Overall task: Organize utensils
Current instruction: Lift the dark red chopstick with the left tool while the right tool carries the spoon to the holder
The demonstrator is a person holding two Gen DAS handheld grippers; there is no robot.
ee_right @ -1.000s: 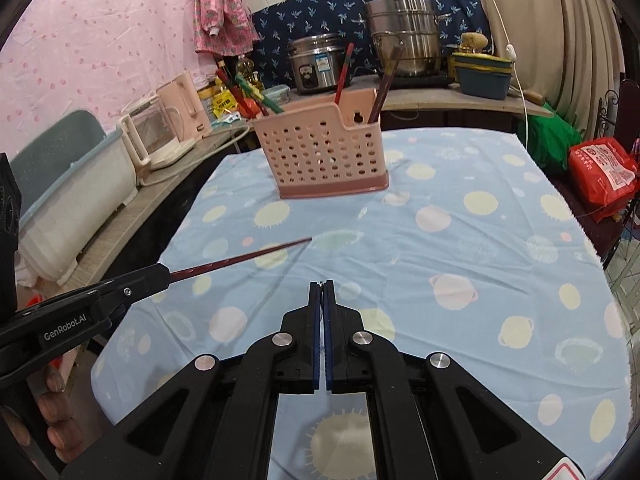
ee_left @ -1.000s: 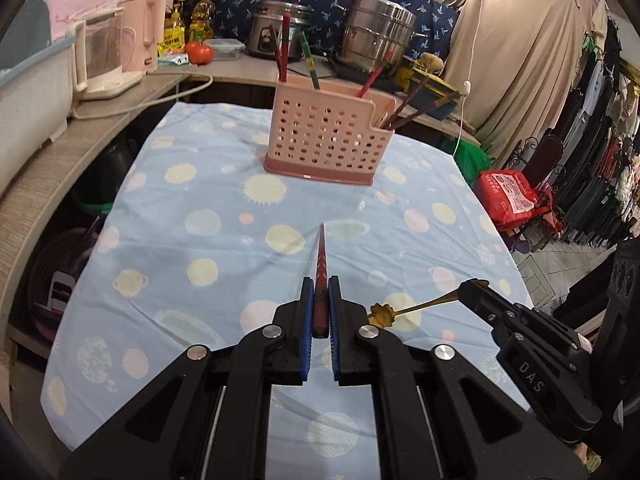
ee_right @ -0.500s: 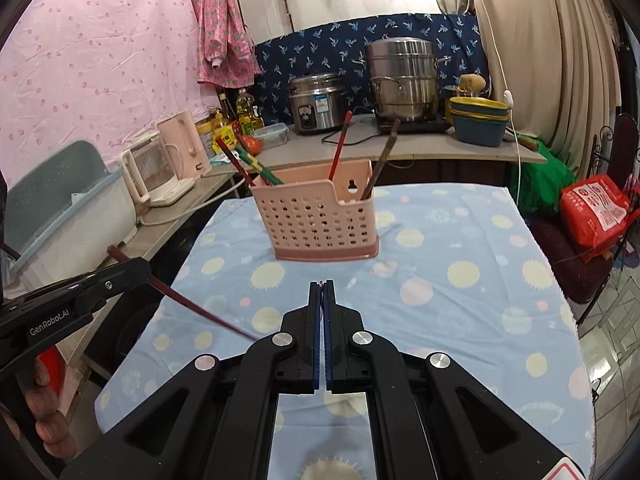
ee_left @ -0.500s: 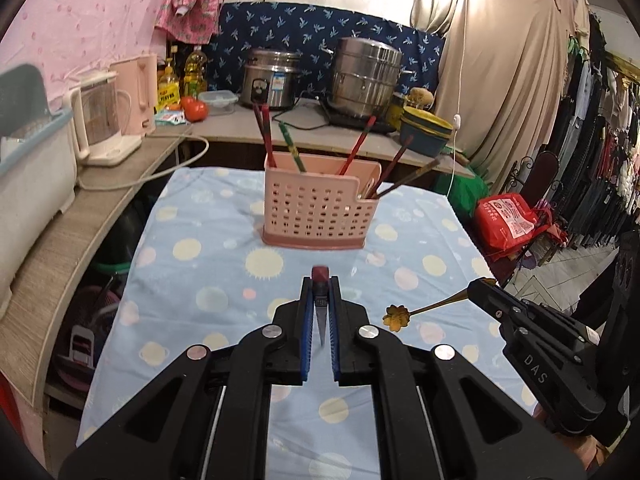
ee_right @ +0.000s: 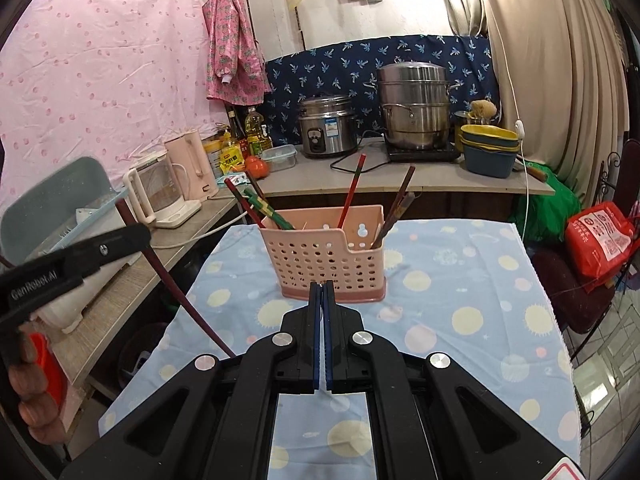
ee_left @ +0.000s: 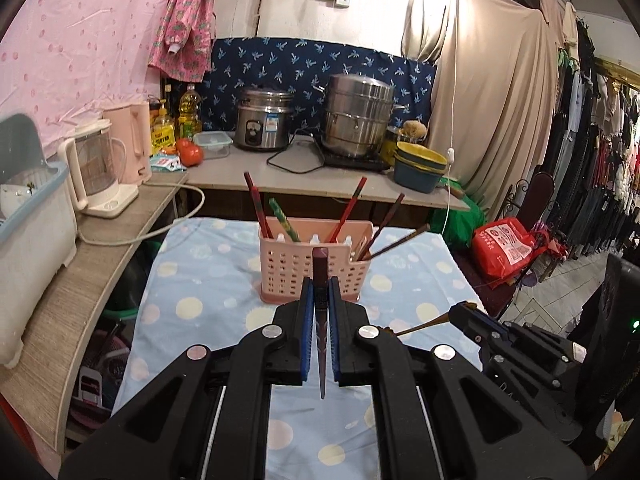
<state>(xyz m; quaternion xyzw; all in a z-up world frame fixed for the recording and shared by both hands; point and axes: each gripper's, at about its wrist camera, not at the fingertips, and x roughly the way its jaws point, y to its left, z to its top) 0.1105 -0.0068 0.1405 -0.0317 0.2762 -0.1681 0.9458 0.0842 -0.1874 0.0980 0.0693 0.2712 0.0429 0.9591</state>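
A pink perforated utensil basket [ee_left: 314,272] stands on the table with several chopsticks in it; it also shows in the right wrist view [ee_right: 330,258]. My left gripper [ee_left: 320,294] is shut on a dark red chopstick [ee_left: 321,320], held upright with its tip pointing down, in front of the basket. In the right wrist view that chopstick [ee_right: 176,280] slants down from the left gripper [ee_right: 136,236]. My right gripper [ee_right: 322,292] is shut; in the left wrist view it [ee_left: 460,312] holds a thin golden utensil [ee_left: 420,326] by its handle.
The table has a blue dotted cloth [ee_right: 460,312]. Behind it a counter carries a rice cooker [ee_left: 262,124], a steel steamer pot [ee_left: 358,116], stacked bowls [ee_left: 418,166], a kettle [ee_left: 98,172] and bottles. A red bag [ee_left: 506,246] sits at the right.
My left gripper has lifted and turned the chopstick from pointing forward to upright, tip down. Both grippers have risen and tilted up, away from the table.
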